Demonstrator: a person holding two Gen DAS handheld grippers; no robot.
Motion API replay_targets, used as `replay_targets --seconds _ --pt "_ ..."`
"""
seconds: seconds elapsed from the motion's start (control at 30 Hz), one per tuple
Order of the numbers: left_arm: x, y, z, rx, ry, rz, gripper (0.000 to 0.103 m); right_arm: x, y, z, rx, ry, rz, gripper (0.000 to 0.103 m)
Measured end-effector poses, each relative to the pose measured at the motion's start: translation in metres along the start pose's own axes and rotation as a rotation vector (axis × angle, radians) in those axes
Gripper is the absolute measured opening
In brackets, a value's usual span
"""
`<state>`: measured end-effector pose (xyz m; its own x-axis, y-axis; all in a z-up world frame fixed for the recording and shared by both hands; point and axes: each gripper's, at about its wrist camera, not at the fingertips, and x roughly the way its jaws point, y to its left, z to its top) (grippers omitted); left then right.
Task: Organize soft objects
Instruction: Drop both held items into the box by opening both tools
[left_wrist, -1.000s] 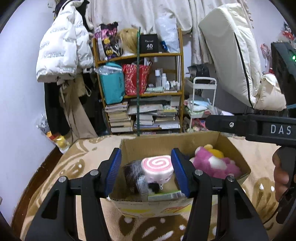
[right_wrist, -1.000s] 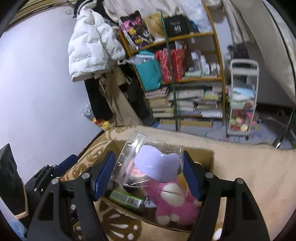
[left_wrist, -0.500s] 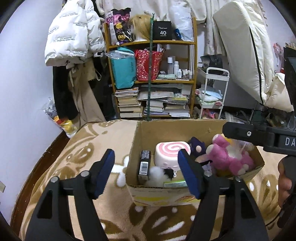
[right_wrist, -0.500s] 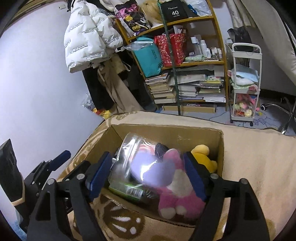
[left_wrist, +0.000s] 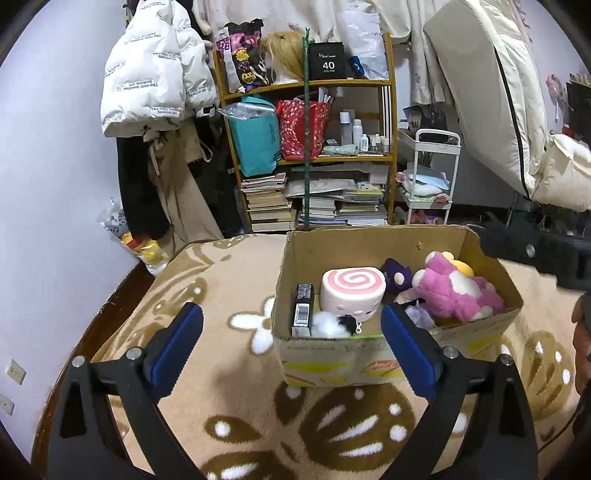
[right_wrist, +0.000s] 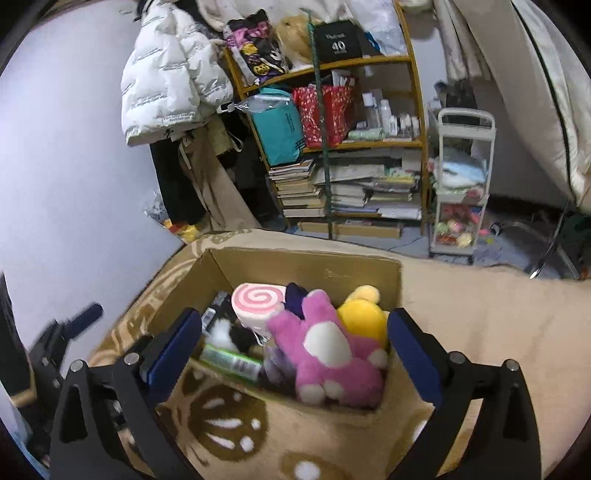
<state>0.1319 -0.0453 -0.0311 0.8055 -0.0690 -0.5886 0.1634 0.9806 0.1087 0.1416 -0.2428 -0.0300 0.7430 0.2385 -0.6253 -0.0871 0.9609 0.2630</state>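
An open cardboard box (left_wrist: 373, 240) (right_wrist: 306, 260) stands on a beige flower-patterned blanket. It holds a pink swirl-roll squishy (left_wrist: 352, 290) (right_wrist: 258, 301), a pink plush (left_wrist: 452, 291) (right_wrist: 330, 354), a yellow plush (right_wrist: 362, 314), a dark purple toy (left_wrist: 397, 275) and a black-and-white fluffy toy (left_wrist: 332, 323). My left gripper (left_wrist: 291, 341) is open and empty, in front of the box's near left corner. My right gripper (right_wrist: 295, 350) is open and empty above the box's near side; a bagged purple item (right_wrist: 275, 367) lies in the box beside the pink plush.
A wooden shelf (left_wrist: 314, 147) with books, bags and bottles stands behind the blanket, a white trolley (left_wrist: 430, 177) to its right. A white puffer jacket (left_wrist: 155, 81) hangs on the left wall. The blanket's edge drops off at the left (left_wrist: 122, 291).
My right gripper opened and let the bagged purple item drop into the box, then drew back. My left gripper pulled back and left out of the box and opened wider.
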Motion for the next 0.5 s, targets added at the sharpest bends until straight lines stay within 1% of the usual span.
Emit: replay_targets --seconds 0.13,0.27,0.43,0.5 --pt "-0.021 0.002 -0.003 -0.005 -0.002 -0.009 0.097 -0.025 0.012 -0.009 -0.055 -0.017 -0.029 0.103" --pt "-0.053 0.004 -0.007 0.003 -0.020 -0.017 0.098 -0.056 0.022 -0.013 -0.086 -0.053 -0.049 0.103" --pt "-0.101 0.009 -0.013 0.005 -0.091 0.019 0.101 -0.100 0.028 -0.018 -0.088 -0.112 -0.057 0.103" --pt "-0.120 0.011 -0.016 0.009 -0.121 0.032 0.101 -0.119 0.029 -0.022 -0.098 -0.140 -0.072 0.103"
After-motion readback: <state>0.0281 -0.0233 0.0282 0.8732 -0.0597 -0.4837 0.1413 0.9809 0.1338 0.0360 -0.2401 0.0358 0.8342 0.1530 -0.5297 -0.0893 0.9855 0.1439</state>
